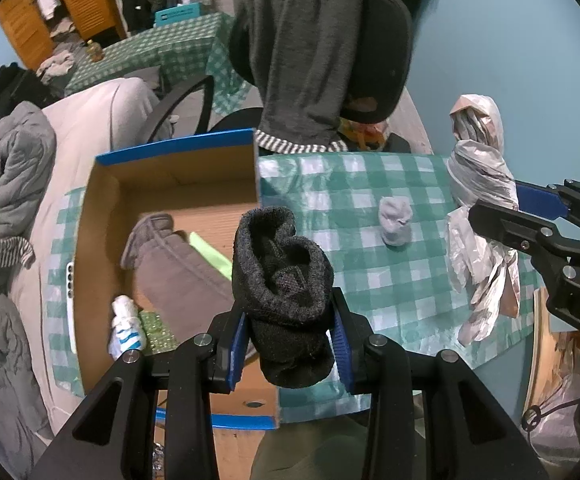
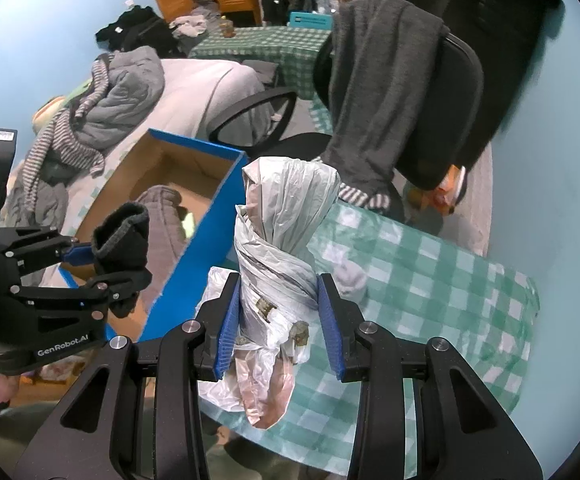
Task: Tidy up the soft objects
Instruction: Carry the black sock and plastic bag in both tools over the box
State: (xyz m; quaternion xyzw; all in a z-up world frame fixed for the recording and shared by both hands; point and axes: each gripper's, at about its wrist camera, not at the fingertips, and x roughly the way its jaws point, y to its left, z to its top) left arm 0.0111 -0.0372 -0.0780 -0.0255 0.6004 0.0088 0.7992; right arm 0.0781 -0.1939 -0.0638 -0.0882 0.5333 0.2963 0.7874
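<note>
My left gripper (image 1: 290, 336) is shut on a rolled dark grey sock (image 1: 284, 280) and holds it above the near right edge of the open cardboard box (image 1: 106, 184); the sock also shows in the right wrist view (image 2: 124, 240). My right gripper (image 2: 278, 320) is shut on a twisted bundle of white and pink plastic bags (image 2: 282, 232), held above the checked table (image 2: 429, 280); the bundle also shows in the left wrist view (image 1: 481, 200). A small light grey rolled sock (image 1: 395, 220) lies on the table. The box holds a grey garment (image 1: 178, 264) and a white rolled sock (image 1: 126, 328).
A black office chair (image 1: 381, 48) draped with a grey sweater (image 1: 305, 52) stands behind the table. A bed with grey and striped clothes (image 1: 6, 184) lies to the left. A second checked table (image 1: 162, 48) stands farther back.
</note>
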